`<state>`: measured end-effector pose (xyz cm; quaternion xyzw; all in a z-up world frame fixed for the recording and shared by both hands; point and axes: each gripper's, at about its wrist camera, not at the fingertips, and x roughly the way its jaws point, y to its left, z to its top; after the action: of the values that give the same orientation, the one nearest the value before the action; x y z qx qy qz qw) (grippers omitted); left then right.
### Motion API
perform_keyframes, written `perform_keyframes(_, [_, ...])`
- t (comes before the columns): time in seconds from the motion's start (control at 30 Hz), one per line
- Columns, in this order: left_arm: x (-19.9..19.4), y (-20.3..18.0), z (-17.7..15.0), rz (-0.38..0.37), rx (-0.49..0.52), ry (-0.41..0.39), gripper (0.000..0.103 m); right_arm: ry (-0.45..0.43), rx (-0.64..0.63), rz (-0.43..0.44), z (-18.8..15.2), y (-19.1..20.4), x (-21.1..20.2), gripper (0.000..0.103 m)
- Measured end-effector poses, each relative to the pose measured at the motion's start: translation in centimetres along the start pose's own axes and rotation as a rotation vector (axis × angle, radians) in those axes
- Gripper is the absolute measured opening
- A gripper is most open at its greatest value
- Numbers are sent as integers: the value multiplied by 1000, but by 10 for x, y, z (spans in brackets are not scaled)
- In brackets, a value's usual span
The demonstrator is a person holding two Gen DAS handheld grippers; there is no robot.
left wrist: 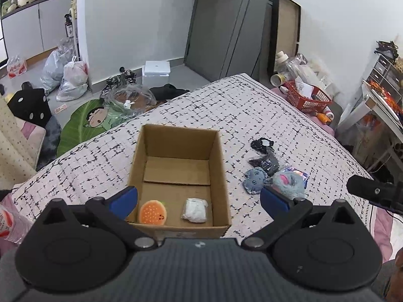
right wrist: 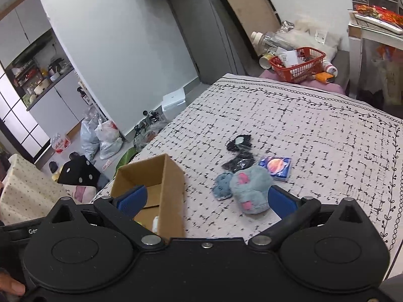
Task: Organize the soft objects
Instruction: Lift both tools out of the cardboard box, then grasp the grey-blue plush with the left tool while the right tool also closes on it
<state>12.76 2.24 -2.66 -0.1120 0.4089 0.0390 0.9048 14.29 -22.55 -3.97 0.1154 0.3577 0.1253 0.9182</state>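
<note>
Cardboard box (left wrist: pixel 176 173) is my landmark: open-topped and brown, with an orange burger-like plush (left wrist: pixel 153 212) and a white wrapped bundle (left wrist: pixel 195 210) lying apart on its floor at the near end. Right of the box, on the black-and-white patterned bedspread (left wrist: pixel 252 105), I see a loose cluster: a fluffy grey-blue plush with pink patches (right wrist: pixel 252 191), a small blue denim-looking toy (right wrist: pixel 222 184) touching it, two dark bagged items (right wrist: pixel 239 162) beyond, and a blue packet (right wrist: pixel 277 167). Further from the box sits a red basket (right wrist: pixel 298 64) (clutter around it). My left gripper (left wrist: pixel 199 200) hangs spread wide over the box's near end. My right gripper (right wrist: pixel 206 200) is also wide apart, its right finger just beside the fluffy plush.
</note>
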Motion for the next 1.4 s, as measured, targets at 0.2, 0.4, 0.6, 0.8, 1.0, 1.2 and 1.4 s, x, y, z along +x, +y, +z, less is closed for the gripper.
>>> perform_keyframes(0.2, [9,-23,0,3,36,14,103,7,52,-10,2,-31,6,103])
perform_keyframes(0.4, [24,-38,1,-9,24,49,103,25,100,-23,3,-59,16,103])
perform_keyframes(0.6, [41,-56,-1,-19,35,77,103,34,134,-16,10,-78,26,103])
perform_keyframes(0.8, [57,-76,1,-26,55,83,102,34,153,6,13,-97,46,103])
perform_keyframes(1.0, [82,-87,2,-17,47,97,102,48,232,67,11,-119,67,101])
perform_keyframes(1.2, [109,-101,3,-29,26,109,100,120,361,165,6,-141,94,90])
perform_keyframes(1.4, [142,-113,3,-52,-5,135,81,172,411,198,0,-154,118,80])
